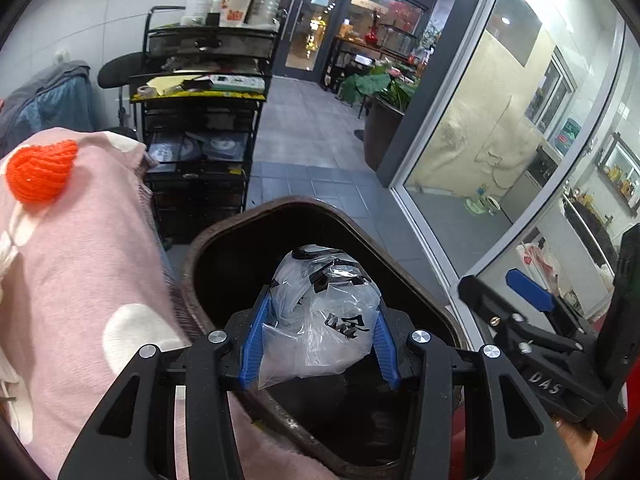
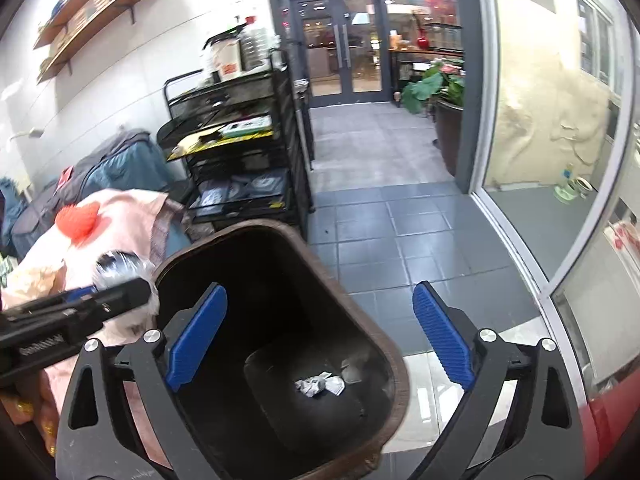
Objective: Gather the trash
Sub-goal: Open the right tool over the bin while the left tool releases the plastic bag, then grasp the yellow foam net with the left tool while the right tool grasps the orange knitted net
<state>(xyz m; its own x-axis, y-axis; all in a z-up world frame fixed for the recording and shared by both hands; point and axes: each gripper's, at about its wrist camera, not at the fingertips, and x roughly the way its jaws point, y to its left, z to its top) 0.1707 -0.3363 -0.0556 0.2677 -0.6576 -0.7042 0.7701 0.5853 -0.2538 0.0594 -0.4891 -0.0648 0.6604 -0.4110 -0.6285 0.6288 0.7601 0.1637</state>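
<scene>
My left gripper (image 1: 320,336) is shut on a crumpled clear plastic bag (image 1: 324,312) with black print and holds it over the open mouth of a dark brown trash bin (image 1: 420,276). In the right wrist view the same bin (image 2: 372,320) stands below my right gripper (image 2: 320,336), which is open and empty above it. A crumpled white wrapper (image 2: 320,385) lies on the bin's bottom. The left gripper with the bag (image 2: 124,268) shows at the bin's left rim. The right gripper (image 1: 532,288) shows at the right of the left wrist view.
A pink cloth (image 1: 80,264) with an orange knitted heart lies left of the bin. A black wire shelf cart (image 2: 240,152) stands behind it. A grey tiled floor (image 2: 380,200) runs to glass doors; a glass partition (image 2: 540,140) and a potted plant (image 2: 444,92) are at the right.
</scene>
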